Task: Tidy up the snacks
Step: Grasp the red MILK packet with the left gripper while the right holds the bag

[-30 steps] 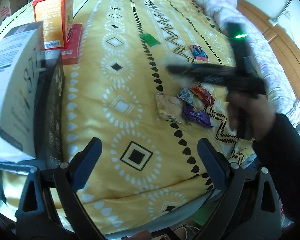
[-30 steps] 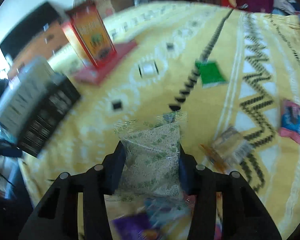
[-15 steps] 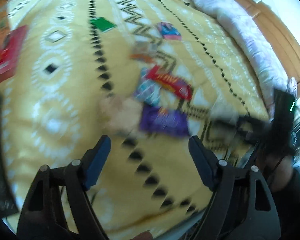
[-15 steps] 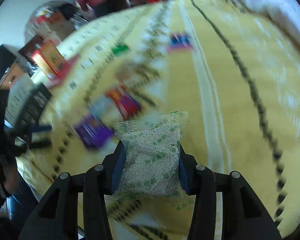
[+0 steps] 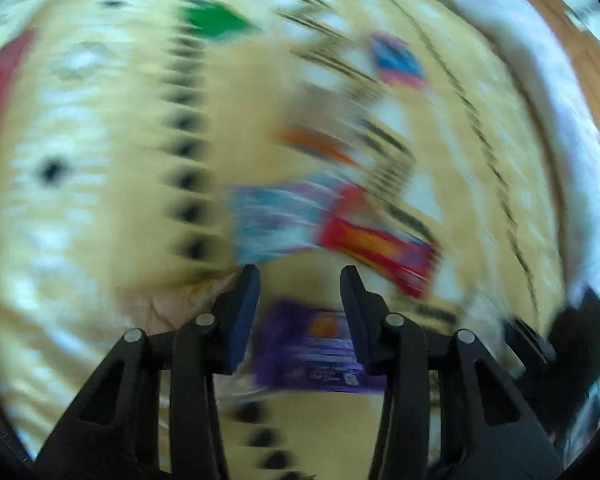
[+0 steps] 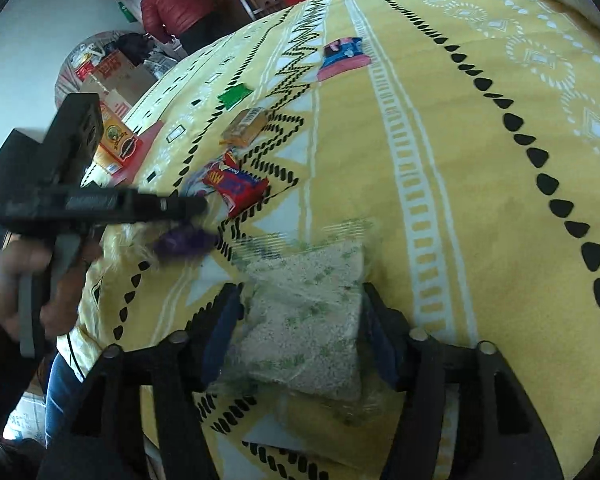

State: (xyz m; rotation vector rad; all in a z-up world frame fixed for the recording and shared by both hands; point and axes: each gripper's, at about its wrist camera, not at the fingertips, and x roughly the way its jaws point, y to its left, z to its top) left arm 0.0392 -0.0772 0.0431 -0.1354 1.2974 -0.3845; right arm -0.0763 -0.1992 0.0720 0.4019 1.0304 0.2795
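Yellow bedspread point(image 6: 440, 128) is strewn with five loose snacks — one purple packet point(image 5: 316, 344) is straddled by the parted left gripper point(image 5: 298, 280), one speckled pouch point(image 6: 304, 320) clamped in the right gripper point(image 6: 300, 300).

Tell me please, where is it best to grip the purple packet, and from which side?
Probably across its short width, coming from above. The purple packet lies flat on the bedspread, so only its edges offer a pinch. The left gripper hovers over it, jaws apart and straddling it. The view is blurred, so its exact outline is unclear.
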